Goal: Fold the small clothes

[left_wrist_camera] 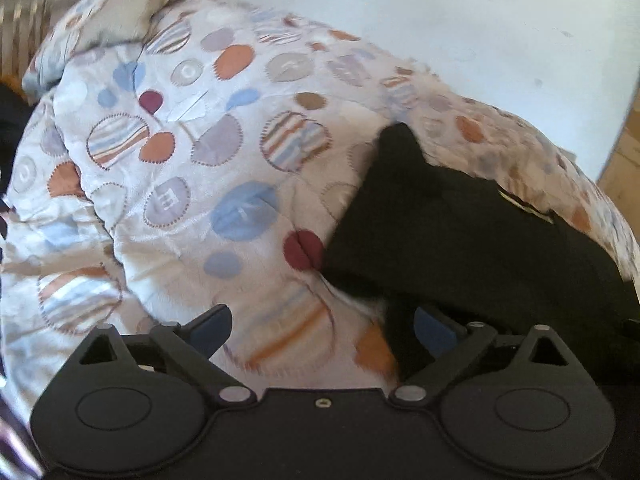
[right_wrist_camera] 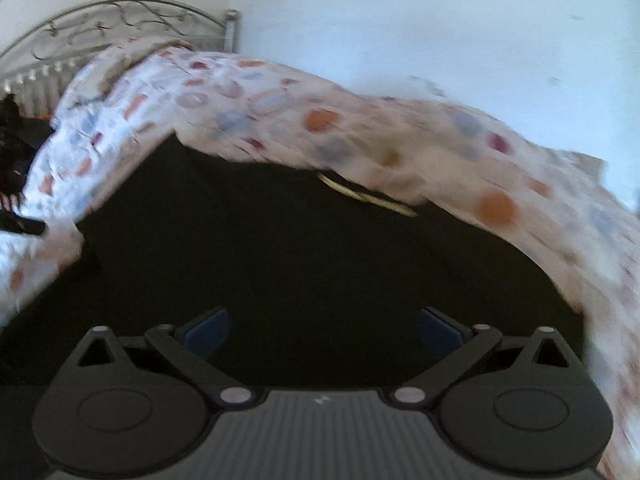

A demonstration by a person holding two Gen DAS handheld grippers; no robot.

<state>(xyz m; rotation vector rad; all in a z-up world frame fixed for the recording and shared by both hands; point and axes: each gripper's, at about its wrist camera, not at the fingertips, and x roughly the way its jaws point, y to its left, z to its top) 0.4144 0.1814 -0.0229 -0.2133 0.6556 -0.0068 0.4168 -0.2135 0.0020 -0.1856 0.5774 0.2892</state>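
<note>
A black garment lies on a bed cover with coloured circles, at the right of the left wrist view, a pale label at its far edge. My left gripper is open just above the cover, its right finger at the garment's near-left edge. In the right wrist view the same black garment fills the middle, spread flat, with the pale label at its far edge. My right gripper is open and empty, low over the garment's near part. This view is blurred.
The patterned cover runs across the bed. A metal headboard stands at the far left, a pale wall behind. A pillow lies at the head. More dark cloth sits at the left edge. Wooden floor shows at the right.
</note>
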